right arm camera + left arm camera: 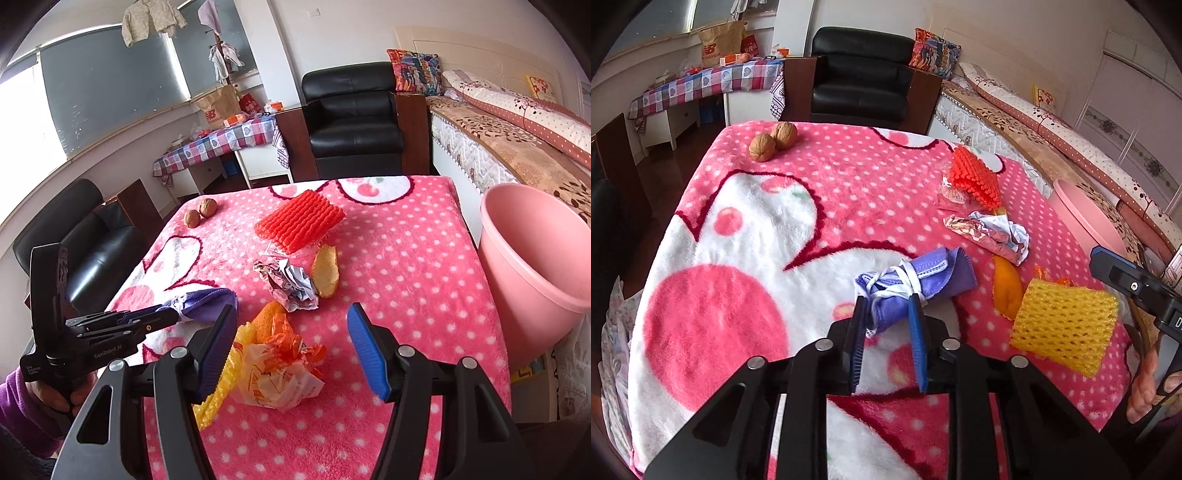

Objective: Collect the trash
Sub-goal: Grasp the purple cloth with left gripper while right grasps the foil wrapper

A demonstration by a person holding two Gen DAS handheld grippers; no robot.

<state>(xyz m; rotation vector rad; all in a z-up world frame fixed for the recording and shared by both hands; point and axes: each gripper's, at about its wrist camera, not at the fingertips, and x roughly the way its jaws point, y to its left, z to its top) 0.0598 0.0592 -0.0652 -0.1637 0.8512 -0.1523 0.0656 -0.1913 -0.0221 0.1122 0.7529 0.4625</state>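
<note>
A rolled purple face mask [934, 275] with white loops lies on the pink dotted blanket [849, 177]. My left gripper [887, 301] is shut on its near end, and the right wrist view shows its tips [171, 314] on the mask [210, 299]. My right gripper [293, 309] stands open above a crumpled orange-and-white bag [280, 369] and a yellow foam net [218, 395], touching neither. Further back lie a crumpled silvery wrapper [291, 282], a piece of peel [325, 273] and a red foam net [301, 221].
A pink bin [532, 266] stands beside the table's right edge, with a bed behind it. Two walnuts [199, 214] sit at the far left corner. A black armchair [354, 122] is beyond the table. A hand in a purple sleeve [22, 402] holds the left gripper.
</note>
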